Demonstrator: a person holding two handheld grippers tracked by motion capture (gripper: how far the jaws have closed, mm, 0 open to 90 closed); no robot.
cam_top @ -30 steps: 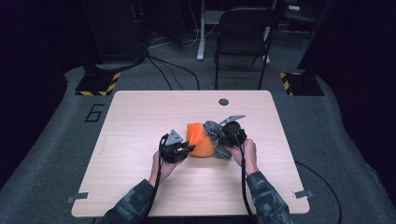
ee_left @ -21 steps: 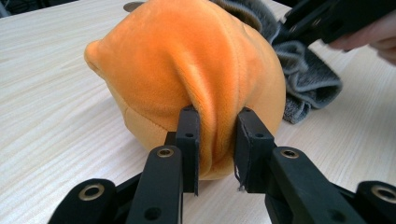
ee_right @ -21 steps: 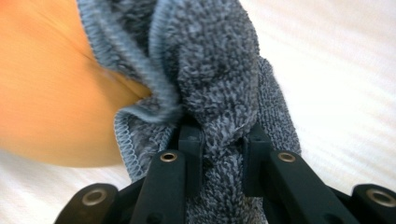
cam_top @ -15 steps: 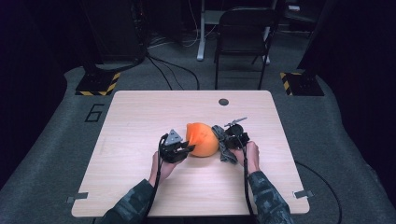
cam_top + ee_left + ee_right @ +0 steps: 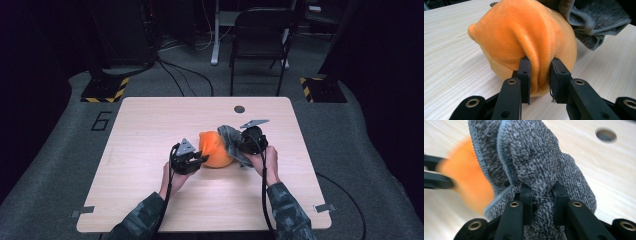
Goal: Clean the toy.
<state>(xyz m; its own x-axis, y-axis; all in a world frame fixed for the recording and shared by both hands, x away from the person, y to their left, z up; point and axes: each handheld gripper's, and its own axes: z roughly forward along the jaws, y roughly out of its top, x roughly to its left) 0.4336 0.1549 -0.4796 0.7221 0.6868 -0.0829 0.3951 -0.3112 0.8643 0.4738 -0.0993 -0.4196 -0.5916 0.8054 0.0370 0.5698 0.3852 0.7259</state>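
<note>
At the centre of the high view, the left gripper [image 5: 199,160] pinches a fold of the orange plush [image 5: 216,149] on the table [image 5: 150,125], while the right gripper [image 5: 236,142] clamps the grey cloth [image 5: 229,135] draped against the plush's right side.

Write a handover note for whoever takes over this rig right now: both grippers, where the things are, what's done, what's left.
Left gripper: shut on a pinched fold of the orange plush, which rests on the table.
Right gripper: shut on the grey cloth, bunched between its jaws.
Position: the cloth lies against the plush's far right side, in the middle of the table, as the high view shows.
Done: both things are gripped, and the plush is held in place.
Left: probably wiping the plush with the cloth; how much is already wiped cannot be told. Then set both down and let go.
</note>
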